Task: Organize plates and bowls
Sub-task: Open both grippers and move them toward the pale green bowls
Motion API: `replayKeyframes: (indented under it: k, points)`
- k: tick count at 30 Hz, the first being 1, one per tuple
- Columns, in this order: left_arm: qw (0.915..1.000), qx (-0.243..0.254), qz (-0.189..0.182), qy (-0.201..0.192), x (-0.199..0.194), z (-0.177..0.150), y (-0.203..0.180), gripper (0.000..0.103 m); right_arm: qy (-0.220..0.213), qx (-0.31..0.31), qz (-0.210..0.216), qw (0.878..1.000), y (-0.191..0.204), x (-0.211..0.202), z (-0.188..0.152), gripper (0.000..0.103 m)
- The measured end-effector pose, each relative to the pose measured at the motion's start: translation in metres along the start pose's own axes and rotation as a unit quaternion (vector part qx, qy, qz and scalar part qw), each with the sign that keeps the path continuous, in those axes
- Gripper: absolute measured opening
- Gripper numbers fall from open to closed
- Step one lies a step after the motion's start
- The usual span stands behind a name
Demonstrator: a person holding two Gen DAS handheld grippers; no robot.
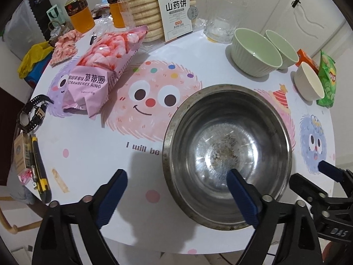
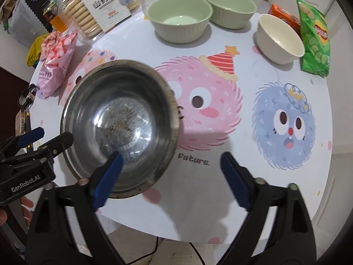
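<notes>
Item 1. Steel bowl: stands upright near the front edge of the desk, empty, with brownish residue at its bottom. No other bowl is nested in it.

Item 2. Two green ribbed bowls and: set side by side at the far edge of the desk, close together; whether they touch cannot be told. Both are empty.

Item 3. White bowl: stands alone to the right of the green pair, just beside a green crisp bag.

Item 4. Left gripper: its fingers are spread wide, one blue finger seen over the steel bowl's near rim, the other outside it; nothing is pinched.

Item 5. Right gripper: its fingers are likewise spread, one over the steel bowl's near rim, the other over bare desk; nothing is held.

Progress, as judged: the task appears barely begun. Four bowls stand separately, none stacked. No plates are seen.

Other stock: a strawberry ring bag, a biscuit pack, juice bottles and small clutter at the left edge.

Not determinable: whether either finger touches the steel bowl; the bowl's near rim is partly covered by the fingers.
</notes>
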State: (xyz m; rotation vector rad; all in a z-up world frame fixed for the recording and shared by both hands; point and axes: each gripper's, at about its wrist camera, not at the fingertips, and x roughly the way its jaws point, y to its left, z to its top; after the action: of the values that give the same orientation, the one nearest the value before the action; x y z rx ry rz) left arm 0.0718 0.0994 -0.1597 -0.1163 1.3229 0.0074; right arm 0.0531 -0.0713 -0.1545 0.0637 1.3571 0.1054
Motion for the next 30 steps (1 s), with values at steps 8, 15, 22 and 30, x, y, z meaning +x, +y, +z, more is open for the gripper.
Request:
replayKeyframes:
  k: [8, 15, 22, 30]
  points:
    - [0.9999, -0.006, -0.005, -0.015, -0.007, 0.027, -0.012, 0.103, -0.028, 0.041, -0.001, 0.999, -0.034, -0.023, 0.019, 0.102]
    - [0.9998, 0.002, -0.02, -0.008, 0.0, 0.075, -0.042, 0.103, -0.036, 0.082, 0.023, 0.996, -0.059, -0.032, 0.064, 0.102]
    - [0.9996, -0.003, -0.025, 0.009, 0.022, 0.126, -0.065, 0.103, -0.027, 0.114, 0.042, 0.992, -0.075, -0.014, 0.116, 0.102]
    - [0.9983, -0.028, -0.029, 0.041, 0.06, 0.168, -0.078, 0.103, -0.003, 0.134, 0.068, 0.989, -0.089, 0.021, 0.168, 0.102]
